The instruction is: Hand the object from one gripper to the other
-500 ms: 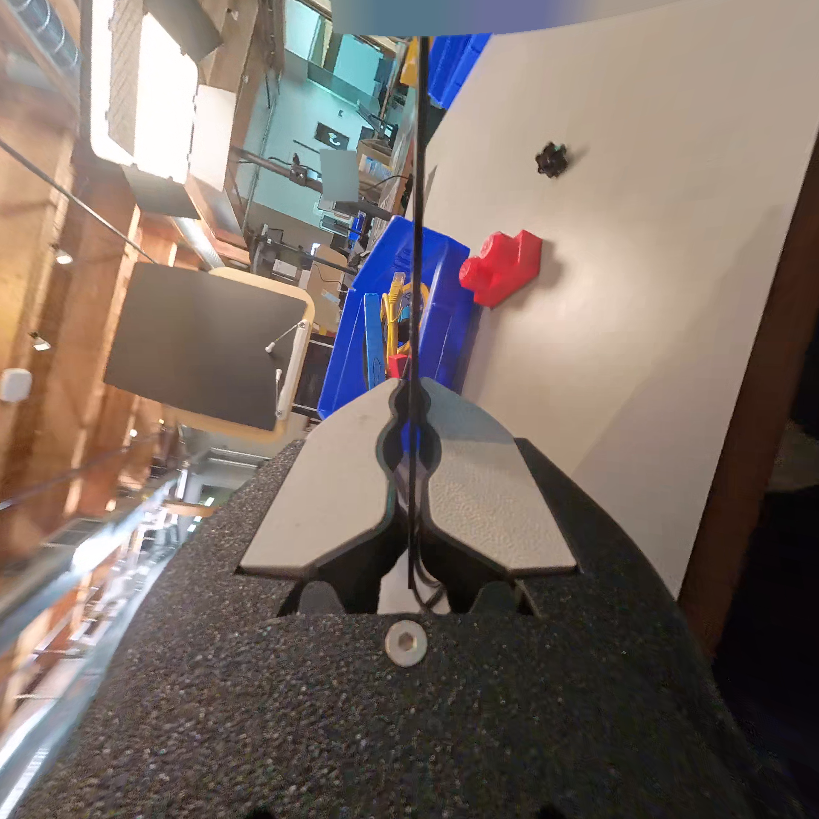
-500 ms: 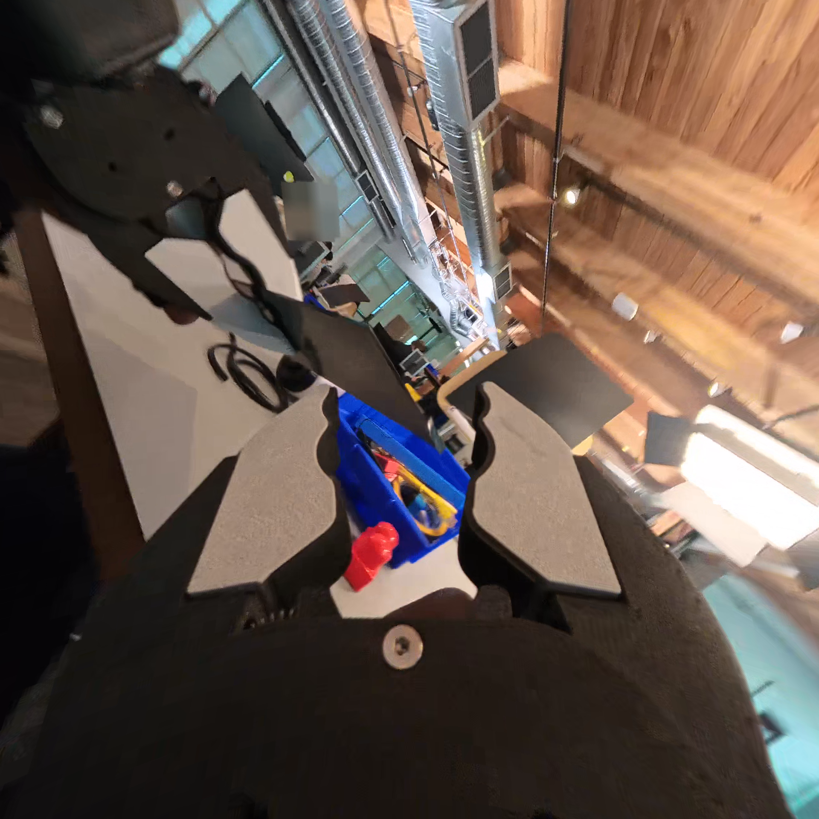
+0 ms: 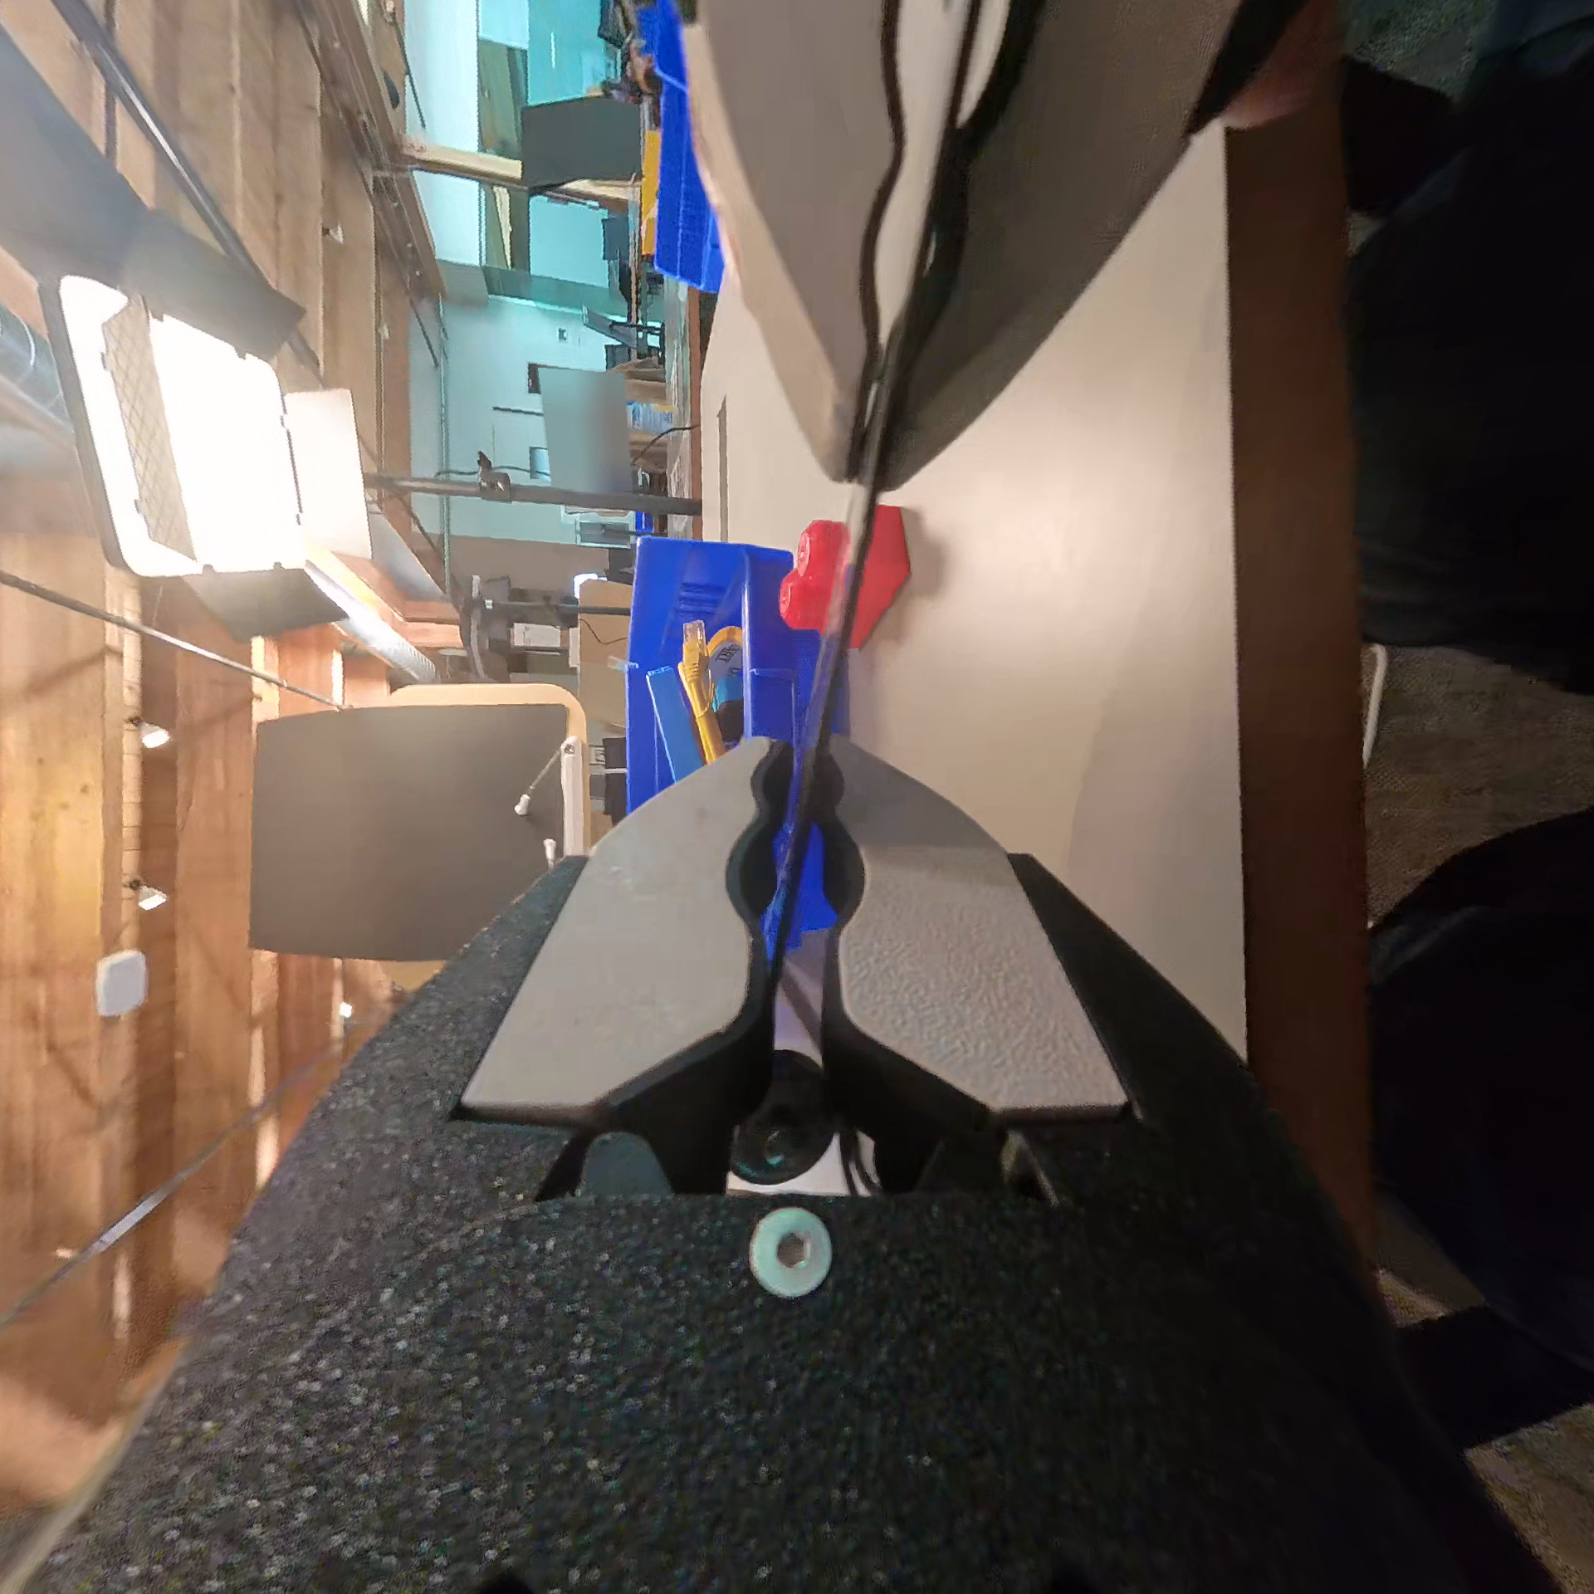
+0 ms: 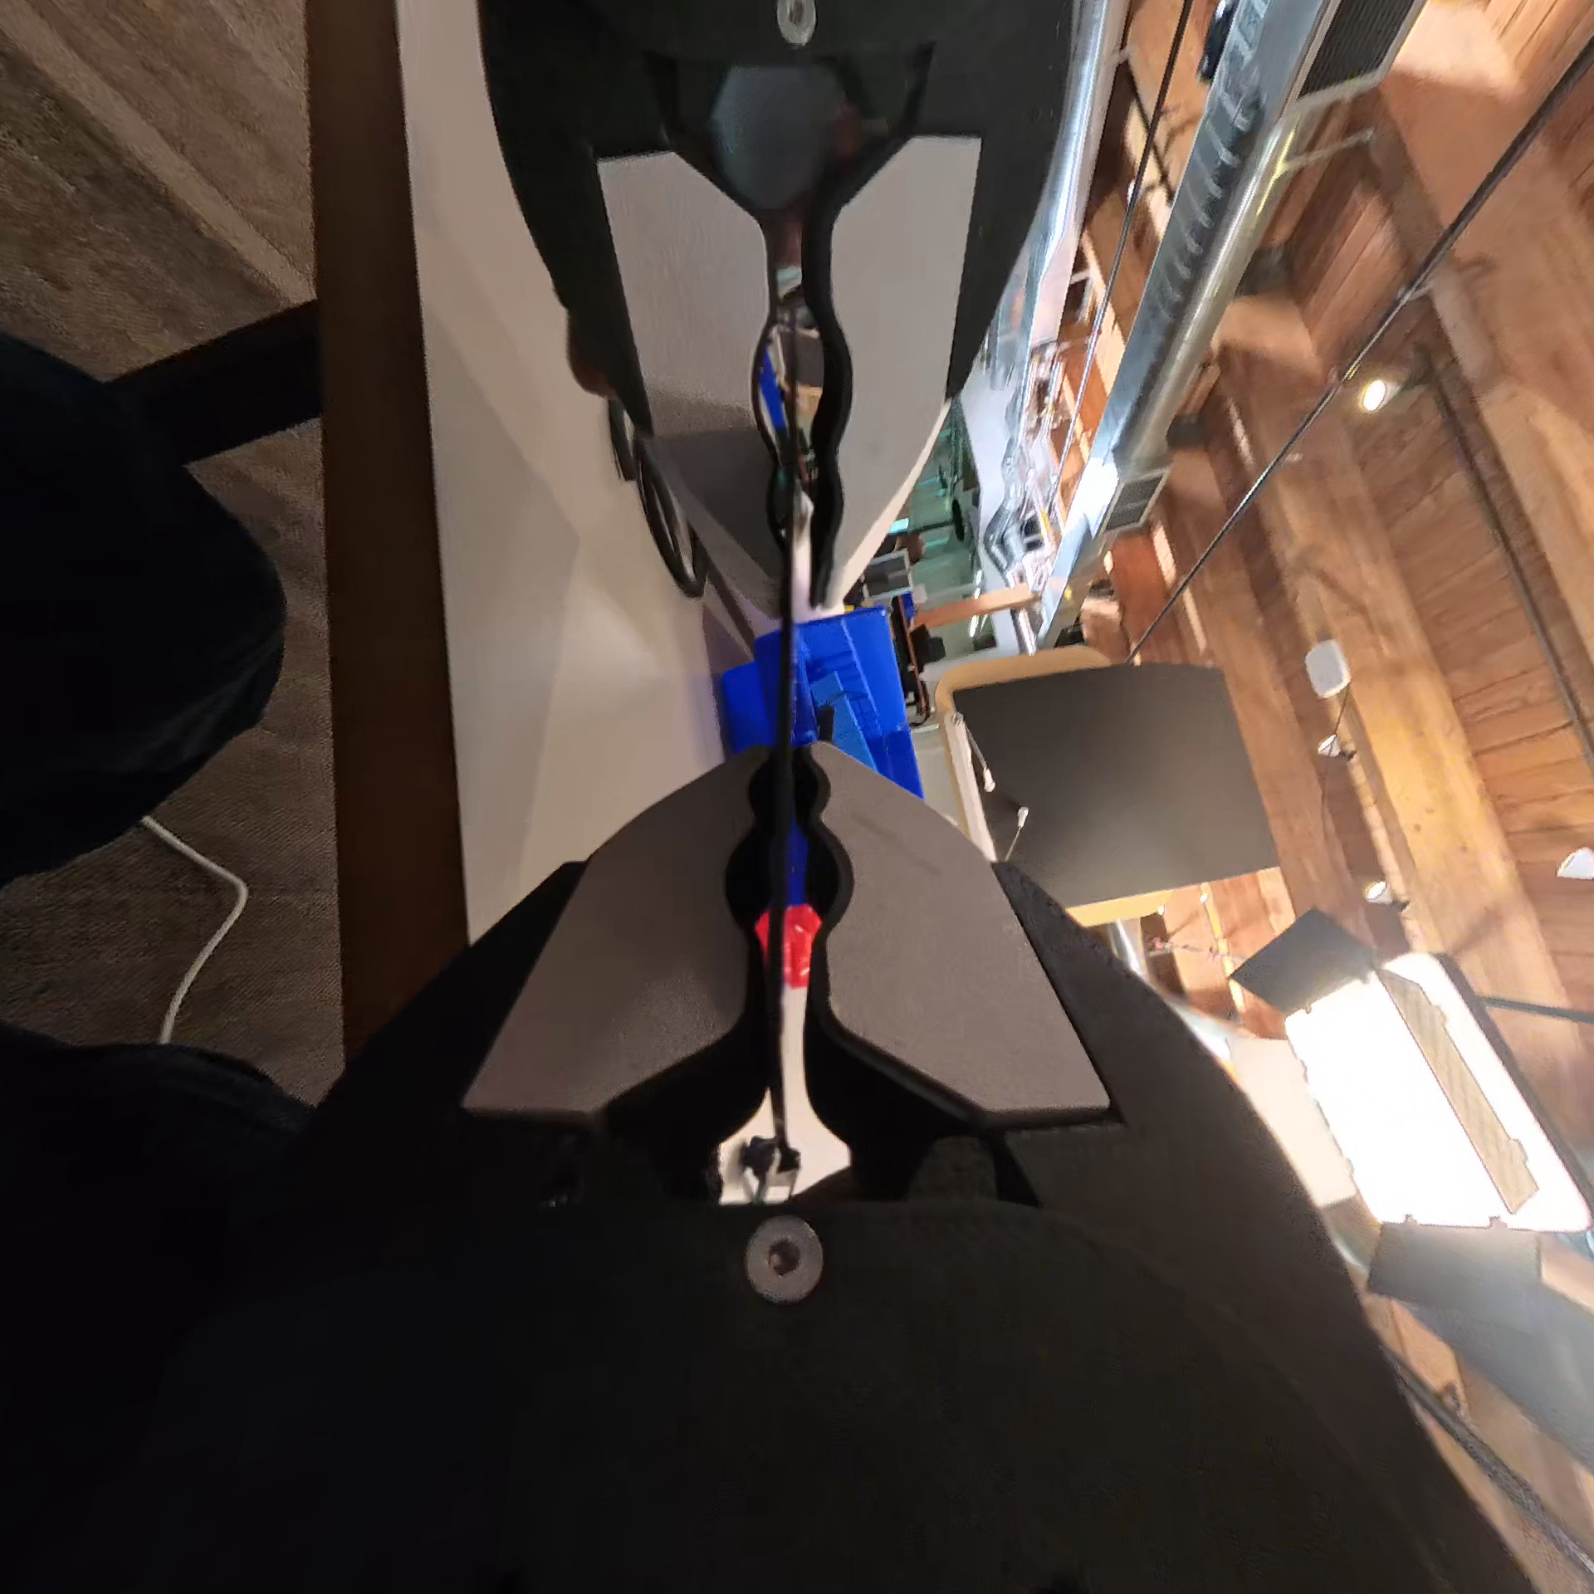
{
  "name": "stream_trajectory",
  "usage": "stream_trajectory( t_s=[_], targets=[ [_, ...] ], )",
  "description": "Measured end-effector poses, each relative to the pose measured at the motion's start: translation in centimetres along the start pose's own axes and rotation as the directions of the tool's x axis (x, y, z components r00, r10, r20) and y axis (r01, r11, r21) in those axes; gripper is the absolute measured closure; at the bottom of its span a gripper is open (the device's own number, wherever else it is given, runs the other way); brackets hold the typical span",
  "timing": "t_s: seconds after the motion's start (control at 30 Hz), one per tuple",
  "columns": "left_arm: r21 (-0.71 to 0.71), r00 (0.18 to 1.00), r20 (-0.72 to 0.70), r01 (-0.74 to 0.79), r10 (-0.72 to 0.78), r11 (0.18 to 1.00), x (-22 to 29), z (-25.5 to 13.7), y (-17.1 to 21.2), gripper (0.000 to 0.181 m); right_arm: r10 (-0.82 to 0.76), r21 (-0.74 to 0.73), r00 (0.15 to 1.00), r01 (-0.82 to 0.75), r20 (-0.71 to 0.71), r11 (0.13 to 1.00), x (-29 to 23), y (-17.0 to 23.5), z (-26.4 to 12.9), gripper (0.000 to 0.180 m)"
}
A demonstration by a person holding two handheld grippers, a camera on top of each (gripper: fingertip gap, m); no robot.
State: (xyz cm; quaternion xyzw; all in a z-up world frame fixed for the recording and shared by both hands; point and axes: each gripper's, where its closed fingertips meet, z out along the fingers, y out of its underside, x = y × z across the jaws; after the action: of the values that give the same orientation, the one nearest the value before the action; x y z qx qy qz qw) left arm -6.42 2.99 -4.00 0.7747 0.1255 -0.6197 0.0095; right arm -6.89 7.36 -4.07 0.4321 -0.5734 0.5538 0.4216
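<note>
We see a cable (image 4: 781,681) stretched between our left gripper (image 3: 798,759) and right gripper (image 4: 789,755), which face each other above the table (image 3: 1078,690). On it, a block (image 3: 880,578) lies beside a bin (image 3: 690,604).

Thin black cable (image 3: 850,595) stretching taut between two closed pairs of fingers.

It is running straight as a dark line from the near fingers' wavy slot to the far pair, passing in front of a blue bin; in the right wrist view the cable (image 4: 781,673) is doing the same, its slack coiling in loops on the white tabletop.
</note>
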Motion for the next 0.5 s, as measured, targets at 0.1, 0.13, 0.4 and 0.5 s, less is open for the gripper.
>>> stream_trajectory(
  t_s=[0.1,0.13,0.4,0.5],
  targets=[
    [-0.010,0.988,0.031,0.149,-0.149,0.989,-0.9,0.1,1.3,0.148,0.076,-0.036,0.997,-0.076,-0.011,0.996,0.5,1.2,0.2,0.179],
    [-0.002,0.979,0.045,0.200,-0.200,0.980,-1.4,-0.2,1.8,0.136,0.120,-0.034,0.993,-0.121,-0.023,0.992,0.9,1.6,0.2,0.179],
    [0.329,0.618,-0.180,0.771,-0.765,0.545,-4.9,-3.3,2.2,0.109,0.741,0.207,0.639,-0.769,0.207,0.605,5.2,0.6,-2.0,0.179],
    [0.399,0.445,-0.376,0.870,-0.813,0.291,-5.8,-4.2,0.7,0.109,0.794,0.207,0.439,-0.898,0.421,0.388,5.2,-0.6,-2.9,0.179]
  ],
)
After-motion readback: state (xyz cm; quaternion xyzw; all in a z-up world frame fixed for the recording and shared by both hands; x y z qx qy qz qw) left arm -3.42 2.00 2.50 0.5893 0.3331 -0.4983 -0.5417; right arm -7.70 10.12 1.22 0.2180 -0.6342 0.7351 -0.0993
